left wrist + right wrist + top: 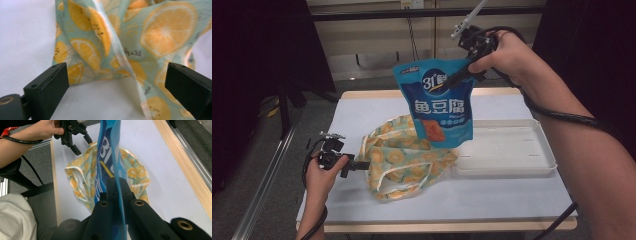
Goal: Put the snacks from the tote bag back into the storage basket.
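My right gripper (458, 77) is raised over the middle of the table and shut on the top edge of a blue snack pouch (439, 107), which hangs below it. In the right gripper view the pouch (107, 147) runs edge-on up from between the closed jaws (117, 188). Under it lies a crumpled cloth bag (407, 157) printed with orange slices. My left gripper (361, 165) rests at the bag's left edge, jaws wide apart. In the left gripper view a fold of the bag (150, 32) lies between the open jaws (117, 75), untouched by either pad. The right gripper view also catches the left gripper (83, 146).
A white shallow tray (512, 150) sits on the right half of the pale mat (462, 195), touching the bag's right side. The wooden table edge (452, 225) runs along the front. A metal rail (267, 175) lies to the left of the table.
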`<state>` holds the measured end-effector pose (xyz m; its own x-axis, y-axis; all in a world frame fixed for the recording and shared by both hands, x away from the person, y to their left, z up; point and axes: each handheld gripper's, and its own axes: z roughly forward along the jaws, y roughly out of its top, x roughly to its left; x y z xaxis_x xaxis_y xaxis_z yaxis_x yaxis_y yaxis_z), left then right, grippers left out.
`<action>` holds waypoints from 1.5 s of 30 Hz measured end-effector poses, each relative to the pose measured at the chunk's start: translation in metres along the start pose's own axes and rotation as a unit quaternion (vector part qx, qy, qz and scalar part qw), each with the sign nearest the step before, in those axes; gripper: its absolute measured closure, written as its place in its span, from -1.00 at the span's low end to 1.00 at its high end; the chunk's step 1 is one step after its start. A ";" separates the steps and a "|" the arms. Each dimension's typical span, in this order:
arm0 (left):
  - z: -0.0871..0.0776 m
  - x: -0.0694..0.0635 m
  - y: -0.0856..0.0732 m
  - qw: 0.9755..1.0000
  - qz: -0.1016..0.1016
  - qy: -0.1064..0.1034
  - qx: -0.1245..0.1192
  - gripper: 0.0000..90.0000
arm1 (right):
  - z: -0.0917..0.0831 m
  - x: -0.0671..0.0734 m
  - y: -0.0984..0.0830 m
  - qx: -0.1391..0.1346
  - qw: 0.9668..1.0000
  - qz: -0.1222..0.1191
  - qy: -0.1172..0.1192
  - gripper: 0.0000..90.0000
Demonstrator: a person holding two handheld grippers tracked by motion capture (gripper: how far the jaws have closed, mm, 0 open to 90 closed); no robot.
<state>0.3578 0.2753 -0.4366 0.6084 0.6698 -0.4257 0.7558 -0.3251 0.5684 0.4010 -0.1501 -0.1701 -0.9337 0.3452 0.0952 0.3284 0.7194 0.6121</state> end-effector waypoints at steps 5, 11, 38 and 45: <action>-0.002 0.000 -0.003 1.000 0.003 0.001 -0.003 -0.93 | -0.015 -0.002 -0.017 -0.002 1.000 0.008 -0.007 1.00; -0.001 0.000 -0.004 1.000 0.003 -0.005 -0.002 -0.92 | -0.030 -0.006 -0.036 -0.001 1.000 0.021 -0.020 1.00; 0.001 -0.001 -0.003 1.000 0.013 -0.002 0.013 -0.89 | -0.019 -0.026 -0.106 0.022 0.998 0.046 -0.025 1.00; 0.002 -0.001 -0.004 1.000 0.013 0.001 0.016 -0.87 | 0.003 -0.027 -0.116 0.023 0.999 0.026 -0.012 1.00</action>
<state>0.3546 0.2745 -0.4392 0.6279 0.6623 -0.4087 0.7465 -0.3638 0.5571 0.3889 -0.2412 -0.2465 -0.9113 0.3975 0.1070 0.3837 0.7262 0.5705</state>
